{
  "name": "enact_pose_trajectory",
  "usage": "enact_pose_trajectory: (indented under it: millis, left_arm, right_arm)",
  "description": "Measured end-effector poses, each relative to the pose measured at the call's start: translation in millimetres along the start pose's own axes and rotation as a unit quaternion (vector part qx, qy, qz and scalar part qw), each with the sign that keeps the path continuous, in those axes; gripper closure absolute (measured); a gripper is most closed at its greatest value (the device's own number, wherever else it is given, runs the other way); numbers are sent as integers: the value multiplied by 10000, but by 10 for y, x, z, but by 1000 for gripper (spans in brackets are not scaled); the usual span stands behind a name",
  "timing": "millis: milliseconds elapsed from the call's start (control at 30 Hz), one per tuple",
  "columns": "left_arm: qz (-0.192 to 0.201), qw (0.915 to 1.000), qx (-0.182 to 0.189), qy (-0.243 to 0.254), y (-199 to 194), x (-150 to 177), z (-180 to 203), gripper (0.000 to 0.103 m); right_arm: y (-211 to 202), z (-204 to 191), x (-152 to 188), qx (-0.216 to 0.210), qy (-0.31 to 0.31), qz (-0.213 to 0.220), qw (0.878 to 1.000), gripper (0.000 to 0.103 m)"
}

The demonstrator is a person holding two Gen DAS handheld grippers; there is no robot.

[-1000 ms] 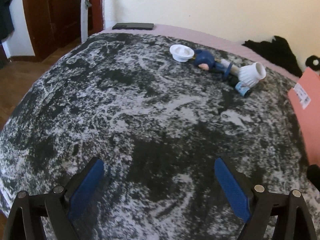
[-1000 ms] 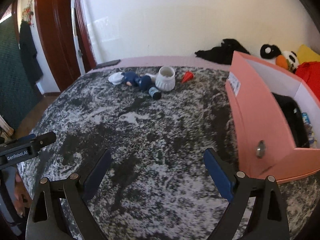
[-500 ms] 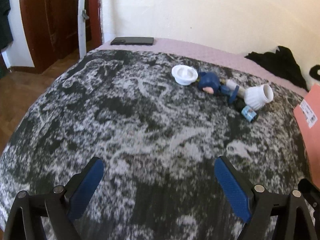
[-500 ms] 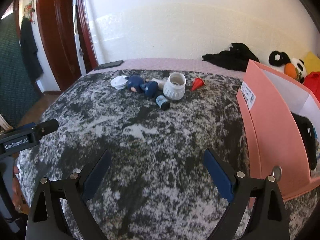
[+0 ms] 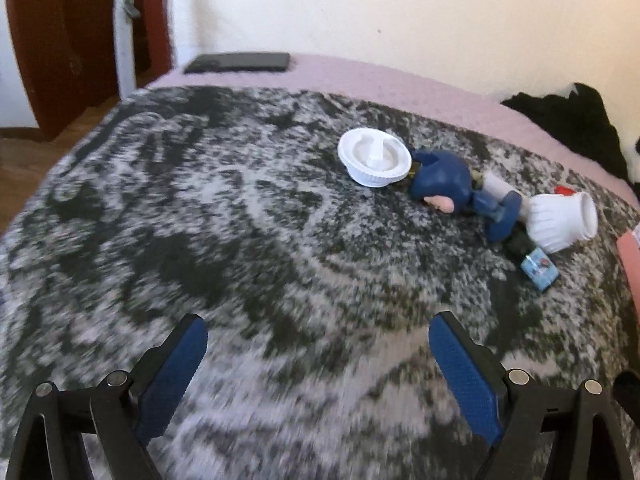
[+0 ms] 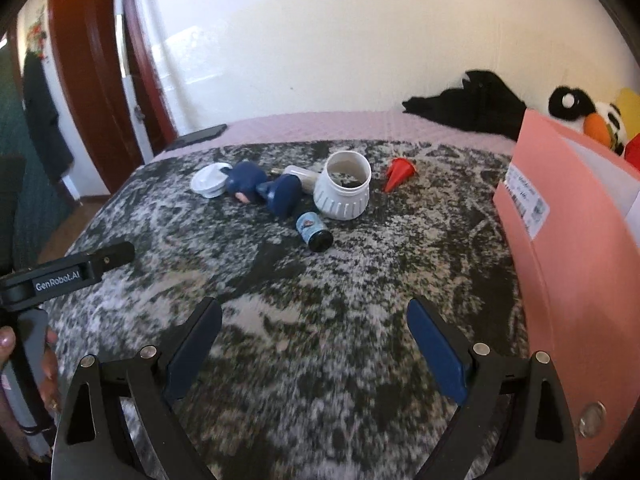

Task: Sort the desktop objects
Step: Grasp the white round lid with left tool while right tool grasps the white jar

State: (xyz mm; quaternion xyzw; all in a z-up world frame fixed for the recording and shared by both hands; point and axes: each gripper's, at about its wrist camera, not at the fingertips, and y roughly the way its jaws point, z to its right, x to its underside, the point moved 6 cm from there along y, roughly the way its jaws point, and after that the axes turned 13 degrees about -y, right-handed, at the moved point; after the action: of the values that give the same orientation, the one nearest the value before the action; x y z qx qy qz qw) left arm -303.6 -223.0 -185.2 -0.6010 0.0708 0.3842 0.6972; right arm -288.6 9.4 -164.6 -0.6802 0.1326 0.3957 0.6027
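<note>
On the black-and-white mottled cloth lies a small heap: a white lid (image 5: 374, 157) (image 6: 209, 180), a blue figurine (image 5: 444, 186) (image 6: 262, 188) on its side, a white jar (image 5: 562, 222) (image 6: 343, 190), a small dark bottle with a blue label (image 5: 538, 267) (image 6: 314, 230) and a red cone (image 6: 398, 172). My left gripper (image 5: 318, 330) is open, well short of the heap, nothing between its blue pads. My right gripper (image 6: 314, 314) is open too, also short of the heap. A pink drawer box (image 6: 576, 240) stands at the right.
A dark phone (image 5: 240, 63) lies on the pink bedspread (image 5: 400, 80) at the back left. Black clothing (image 6: 476, 110) and plush toys (image 6: 592, 120) sit against the wall. A wooden door frame (image 6: 88, 76) is left. A hand (image 6: 24, 360) holds the left gripper's handle.
Both grippers have moved forward toward the heap of objects, which now looks larger and nearer. Both stay open and hold nothing.
</note>
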Motion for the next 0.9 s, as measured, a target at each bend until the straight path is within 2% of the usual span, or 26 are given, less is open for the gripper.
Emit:
enact_pose_trajectory:
  millis: [133, 400, 500, 767, 800, 833, 867, 900]
  left_arm:
    - [-127, 9999, 67, 86, 352, -152, 125, 10]
    - [-140, 9979, -222, 590, 1024, -481, 395, 10]
    - [-12, 9965, -318, 775, 1156, -577, 488, 10]
    - [131, 9968, -228, 753, 1392, -890, 680, 10]
    - [130, 9968, -161, 767, 1397, -897, 693, 14]
    - [130, 9968, -91, 781, 1396, -899, 703, 25]
    - [138, 9967, -17, 797, 1373, -888, 706, 31]
    - [145, 9965, 48, 817, 1349, -875, 710, 38]
  right_arm:
    - [302, 157, -117, 20, 229, -43, 9997, 7]
    - [758, 370, -415, 129, 351, -26, 9993, 7]
    - [919, 437, -492, 142, 409, -53, 9990, 7]
    - [1275, 549, -667, 130, 530, -5, 9985, 7]
    - [1302, 546, -696, 128, 520, 20, 9986, 8]
    - [1329, 543, -724, 125, 511, 45, 9986, 11]
    - [1340, 538, -739, 111, 489, 75, 9987, 31]
    - [1350, 524, -753, 87, 459, 105, 9989, 43]
